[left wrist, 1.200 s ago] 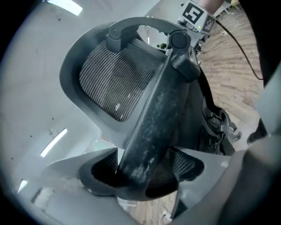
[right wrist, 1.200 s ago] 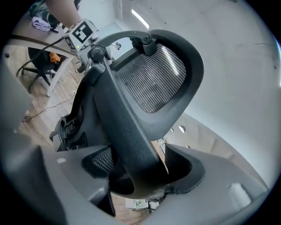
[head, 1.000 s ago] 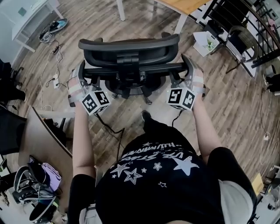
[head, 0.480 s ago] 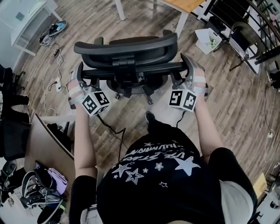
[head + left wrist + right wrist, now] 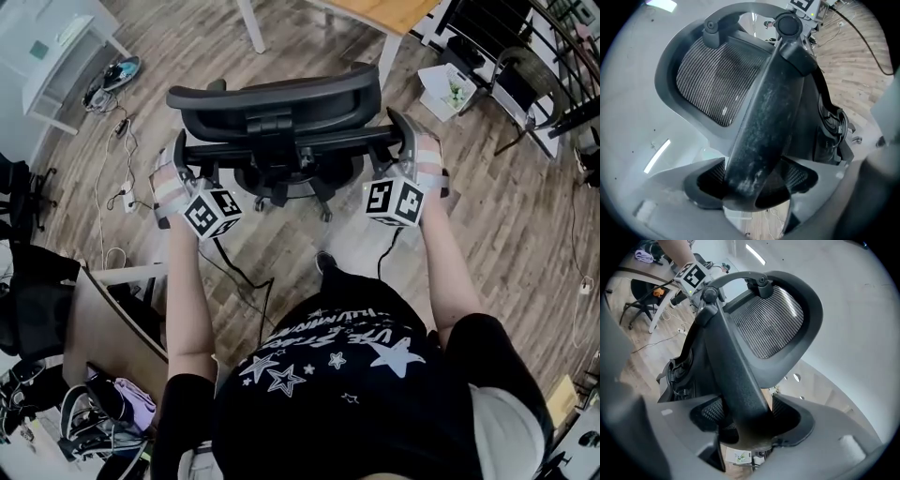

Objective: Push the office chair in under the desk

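Fingers [image 5: 705, 183] of the left gripper [image 5: 757, 180] are closed around the left armrest [image 5: 764, 117] of the chair [image 5: 281, 103]. Both pads press on it. On the other side, the fingers [image 5: 792, 420] of the right gripper [image 5: 749, 416] have just been closing. The right armrest [image 5: 731, 362] sits tight between them and touches both pads.

The chair is black and has a mesh back. It stands on its wheels on the wood floor [image 5: 487, 234], right in front of the person. The person holds one gripper in each hand, with both arms stretched out to the chair.

The desk [image 5: 394, 11] is just past the chair, at the top of the head view. It has a wood top and white legs. The chair's back is near the desk but not under it.

Off to the left stands a white shelf [image 5: 47, 47]. Some cables [image 5: 117, 141] lie on the floor beside it. At the bottom of the head view you can see the person's black shirt [image 5: 337, 375] with white stars on it.
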A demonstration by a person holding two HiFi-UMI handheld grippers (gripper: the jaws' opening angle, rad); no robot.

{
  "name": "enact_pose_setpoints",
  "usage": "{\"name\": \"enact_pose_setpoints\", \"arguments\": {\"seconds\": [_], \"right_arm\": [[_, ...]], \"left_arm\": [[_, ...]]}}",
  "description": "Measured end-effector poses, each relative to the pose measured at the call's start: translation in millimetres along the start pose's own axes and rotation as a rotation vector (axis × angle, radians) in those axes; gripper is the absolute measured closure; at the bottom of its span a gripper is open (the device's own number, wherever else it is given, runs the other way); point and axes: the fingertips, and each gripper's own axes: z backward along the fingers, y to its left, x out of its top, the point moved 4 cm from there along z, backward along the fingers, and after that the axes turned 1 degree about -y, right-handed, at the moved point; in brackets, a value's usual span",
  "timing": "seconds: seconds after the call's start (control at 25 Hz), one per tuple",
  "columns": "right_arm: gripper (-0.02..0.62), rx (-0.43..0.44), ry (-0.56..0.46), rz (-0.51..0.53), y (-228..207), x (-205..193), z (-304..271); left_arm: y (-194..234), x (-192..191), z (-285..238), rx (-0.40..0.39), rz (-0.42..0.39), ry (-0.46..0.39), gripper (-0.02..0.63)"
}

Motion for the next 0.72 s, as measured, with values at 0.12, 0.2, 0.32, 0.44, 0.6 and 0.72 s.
{"name": "enact_pose_setpoints", "arguments": {"seconds": [0.12, 0.2, 0.32, 0.44, 0.6, 0.72], "right_arm": [[0.305, -0.007, -0.004, 0.006, -7, -3, -20], [0.305, -0.010, -0.007, 0.013, -12, -7, -32], [0.307, -0.014, -0.012, 0.018, -22, -14, -53], [0.307, -0.011, -0.012, 0.018, -38, -17, -78], [0.307, -0.016, -0.016, 0.019, -46, -23, -101], [0.305, -0.027, -0.014, 0.023, -51, -27, -117]], "left_arm": [[3, 5, -21, -0.003, -0.007, 0.001, 0.233], [6, 9, -35, -0.006, -0.010, 0.003, 0.234], [9, 19, -58, -0.014, -0.006, 0.007, 0.235], [19, 30, -84, -0.021, -0.015, 0.011, 0.235], [20, 36, -108, -0.018, -0.014, 0.017, 0.233], [22, 41, -125, -0.011, -0.014, 0.011, 0.235]]}}
